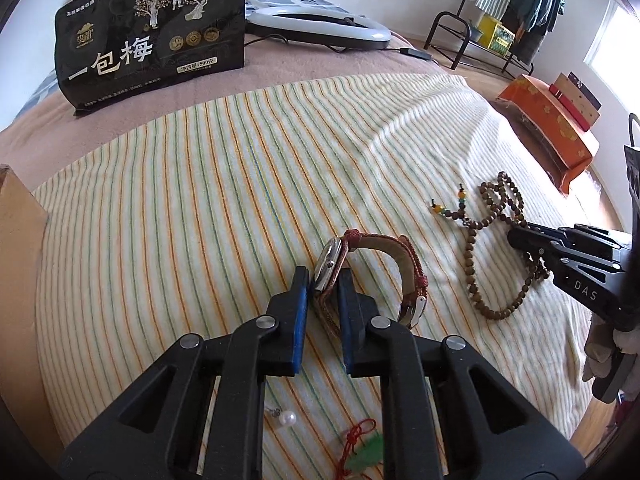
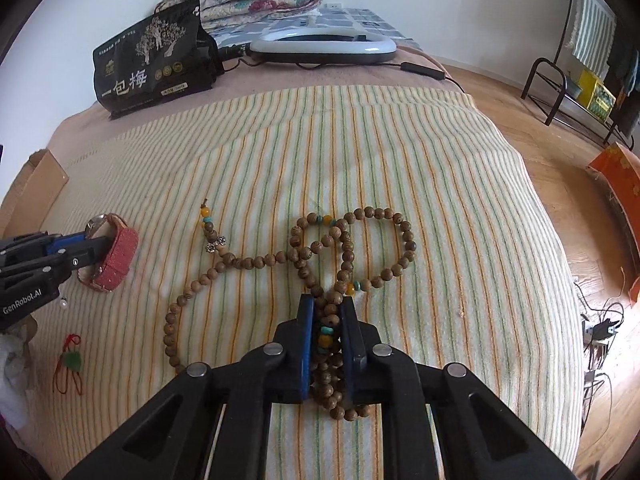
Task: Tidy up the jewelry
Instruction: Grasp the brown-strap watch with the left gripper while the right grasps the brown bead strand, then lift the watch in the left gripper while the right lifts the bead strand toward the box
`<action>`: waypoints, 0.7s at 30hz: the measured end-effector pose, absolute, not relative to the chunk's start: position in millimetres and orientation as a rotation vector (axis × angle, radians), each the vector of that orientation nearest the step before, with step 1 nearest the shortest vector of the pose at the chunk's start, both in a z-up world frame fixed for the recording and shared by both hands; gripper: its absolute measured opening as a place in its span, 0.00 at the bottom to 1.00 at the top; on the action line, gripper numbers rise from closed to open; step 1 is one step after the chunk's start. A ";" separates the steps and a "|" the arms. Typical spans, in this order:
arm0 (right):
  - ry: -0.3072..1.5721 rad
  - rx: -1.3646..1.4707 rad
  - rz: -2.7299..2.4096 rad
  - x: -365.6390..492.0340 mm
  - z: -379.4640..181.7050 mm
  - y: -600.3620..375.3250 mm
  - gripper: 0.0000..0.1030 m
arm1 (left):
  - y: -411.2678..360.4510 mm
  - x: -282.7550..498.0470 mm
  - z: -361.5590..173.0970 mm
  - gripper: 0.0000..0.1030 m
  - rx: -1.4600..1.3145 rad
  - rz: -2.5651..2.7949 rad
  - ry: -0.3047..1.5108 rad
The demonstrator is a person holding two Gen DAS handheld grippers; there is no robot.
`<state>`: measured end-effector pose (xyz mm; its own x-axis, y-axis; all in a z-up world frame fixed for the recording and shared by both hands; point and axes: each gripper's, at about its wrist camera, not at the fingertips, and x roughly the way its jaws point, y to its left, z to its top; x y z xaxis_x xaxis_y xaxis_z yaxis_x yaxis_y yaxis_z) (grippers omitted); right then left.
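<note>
Left gripper (image 1: 325,280): fingers clamped on the watch (image 1: 332,264), blue pads pressing on either side of its case. Watch has a round silver case and a red textured strap with a pale lining; the strap arcs out to the right of the fingers, metal buckle at its end. It sits on the striped blanket (image 1: 200,200).

Right gripper (image 2: 327,308): fingers clenched on a bunched section of the bead necklace (image 2: 344,256). Beads are brown wood, with a few turquoise and amber ones; the strand loops ahead of the fingers and trails to their left, ending in a short tassel end with silver beads.

Behind the left fingers: a pearl earring (image 1: 288,418) and a green pendant on red cord (image 1: 362,454), apart from each other.

Open blanket ahead of both grippers. Blanket edge drops to the wooden floor (image 2: 560,184) right of the right fingers. Black bag (image 1: 152,36) stands far ahead.
</note>
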<state>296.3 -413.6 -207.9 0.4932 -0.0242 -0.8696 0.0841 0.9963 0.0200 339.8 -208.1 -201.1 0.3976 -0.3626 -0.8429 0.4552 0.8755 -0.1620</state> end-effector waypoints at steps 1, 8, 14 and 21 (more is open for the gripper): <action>1.048 0.075 -0.062 294.3 -205.7 -414.2 0.10 | -206.4 338.0 -198.6 0.12 0.097 -0.519 1.037; 1.006 0.095 -0.061 284.4 -186.0 -412.7 0.09 | -198.3 325.6 -178.1 0.12 0.088 -0.525 1.007; 0.950 0.096 -0.050 274.3 -153.2 -407.0 0.09 | -186.0 313.5 -154.2 0.12 0.071 -0.532 0.969; 0.878 0.082 -0.038 260.6 -108.8 -394.4 0.09 | -162.8 300.5 -121.5 0.12 0.043 -0.531 0.915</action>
<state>260.6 -394.4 -108.8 0.6380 0.0006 -0.7700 0.0667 0.9962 0.0561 300.5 -162.8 -121.5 0.4910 -0.4189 -0.7638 0.4548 0.8711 -0.1854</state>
